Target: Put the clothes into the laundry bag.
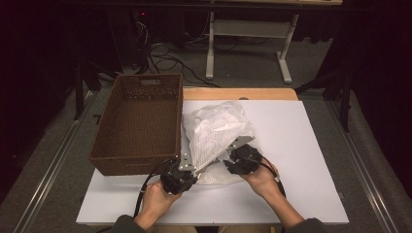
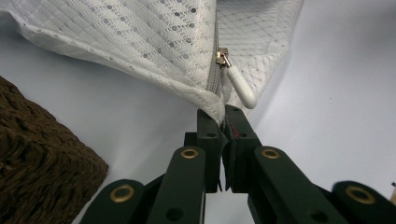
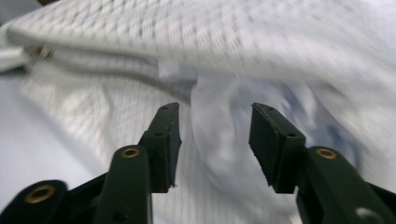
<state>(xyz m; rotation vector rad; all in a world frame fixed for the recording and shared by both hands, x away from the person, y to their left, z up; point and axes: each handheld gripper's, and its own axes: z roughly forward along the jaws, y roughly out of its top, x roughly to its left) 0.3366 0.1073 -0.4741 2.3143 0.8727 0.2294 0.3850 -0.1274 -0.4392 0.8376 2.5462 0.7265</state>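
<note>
The white mesh laundry bag [image 1: 216, 133] lies on the white bench [image 1: 301, 145], just to the right of the brown woven basket [image 1: 138, 121] and near the front edge of the work area. The bag is partly raised: its upper layer stands lifted off the bench, and its lower layer rests flat.

Left claw [image 1: 187, 167]: the jaws are together and clamped on the bag's edge. In the left gripper view the left claw [image 2: 223, 122] pinches the mesh hem at the end of the zipper track. The zipper slider [image 2: 222, 57] sits just above the grip point, and its white pull tab [image 2: 240, 86] hangs down beside the right jaw. A corner of the basket [image 2: 37, 163] shows at lower left, near but apart from the claw.

Right claw [image 1: 238, 155]: the jaws stand apart. In the right gripper view the right claw [image 3: 215, 135] points into the bag's opening, with white fabric behind and between the jaws; neither pad presses on it. This view is blurred, so contact with the lower layer cannot be determined. The zipper edge [image 3: 107, 65] runs across above the left jaw.

Each claw is carried in one of the person's hands, which enter from the bench's front edge: left hand [image 1: 155, 199], right hand [image 1: 265, 179].
</note>
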